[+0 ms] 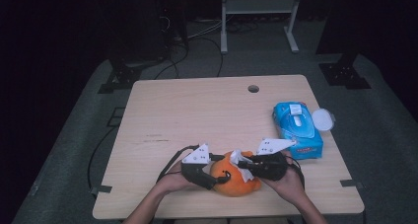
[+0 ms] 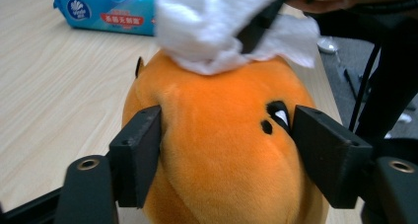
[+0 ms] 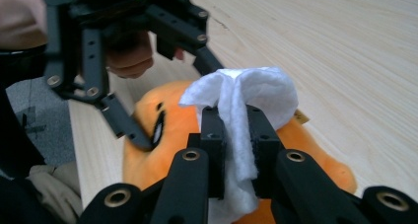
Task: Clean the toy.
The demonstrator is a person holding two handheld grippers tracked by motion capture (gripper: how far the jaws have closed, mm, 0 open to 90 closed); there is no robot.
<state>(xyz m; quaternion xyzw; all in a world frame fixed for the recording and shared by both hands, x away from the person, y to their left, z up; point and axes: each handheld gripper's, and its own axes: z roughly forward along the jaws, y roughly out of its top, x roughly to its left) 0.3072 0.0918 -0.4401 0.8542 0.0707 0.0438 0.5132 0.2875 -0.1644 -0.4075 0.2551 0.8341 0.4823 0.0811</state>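
Observation:
An orange plush toy (image 1: 235,182) with black eye marks lies near the table's front edge. My left gripper (image 1: 219,177) comes at it from the left and is shut on it; in the left gripper view its pads press into both sides of the toy (image 2: 222,150). My right gripper (image 1: 244,166) reaches in from the right, shut on a white wipe (image 1: 237,158). The wipe (image 3: 246,91) is pinched between the right gripper's (image 3: 236,135) jaws and rests on top of the toy (image 3: 148,160). In the left gripper view the wipe (image 2: 207,31) covers the toy's crown.
A blue pack of wet wipes (image 1: 298,130) lies at the right side of the wooden table (image 1: 197,110), with a white round lid (image 1: 323,119) beside it. A cable hole (image 1: 253,89) sits near the far edge. A metal stand and cables are on the floor beyond.

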